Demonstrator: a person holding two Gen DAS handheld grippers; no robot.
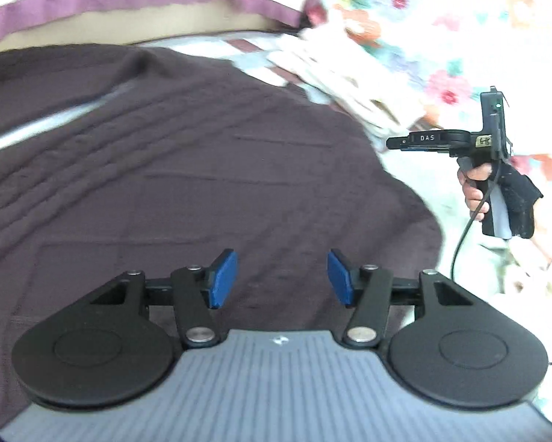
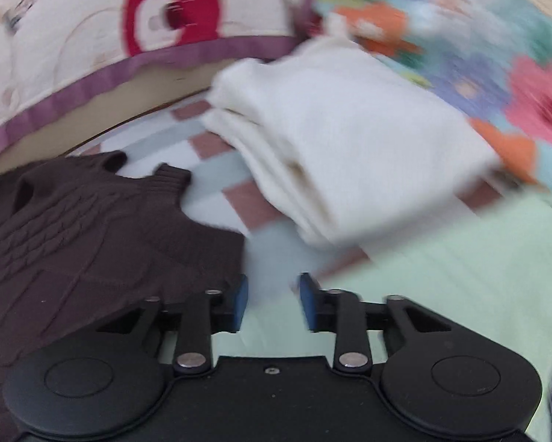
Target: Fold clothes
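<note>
Left wrist view: left gripper [image 1: 282,280] low centre, jaws apart, empty | brown sweater [image 1: 187,169] spread across centre and left, under the jaws | right gripper [image 2: 273,300] jaws apart, empty, beside sweater's edge | folded white garment [image 2: 349,154] upper centre | likely soft, limp, thick knit; best pinched at hem or shoulder edge.
</note>
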